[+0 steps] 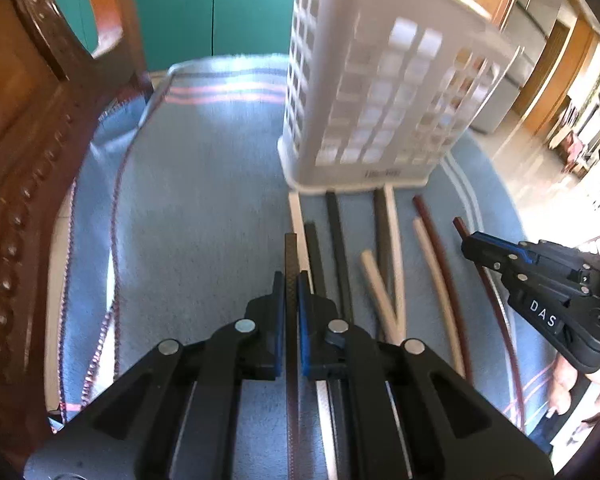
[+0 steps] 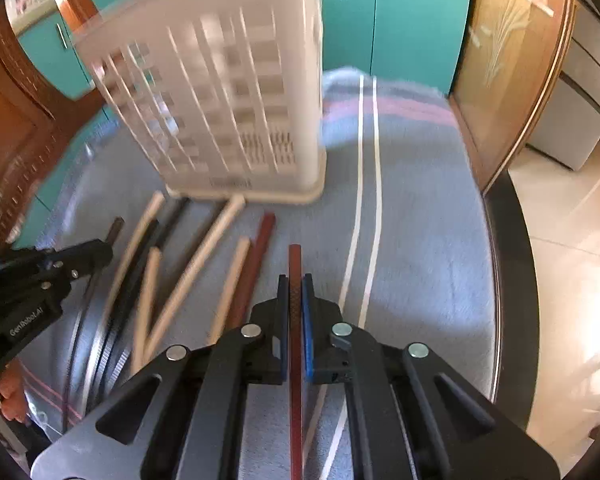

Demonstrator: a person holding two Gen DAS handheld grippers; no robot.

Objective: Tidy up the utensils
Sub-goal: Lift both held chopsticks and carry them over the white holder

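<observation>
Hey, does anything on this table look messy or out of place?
Yes. The chopsticks lie loose on the blue cloth before the white basket, fanned and crossing rather than paired. Each gripper, left and right, grips one stick.

"DAS" on right tool [image 1: 470, 246], "GenRobot.AI" on left tool [image 2: 100, 246]

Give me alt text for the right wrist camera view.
The right gripper is shut on a red chopstick above a blue cloth. Ahead stands a white slotted basket, with more chopsticks lying to its left.
</observation>
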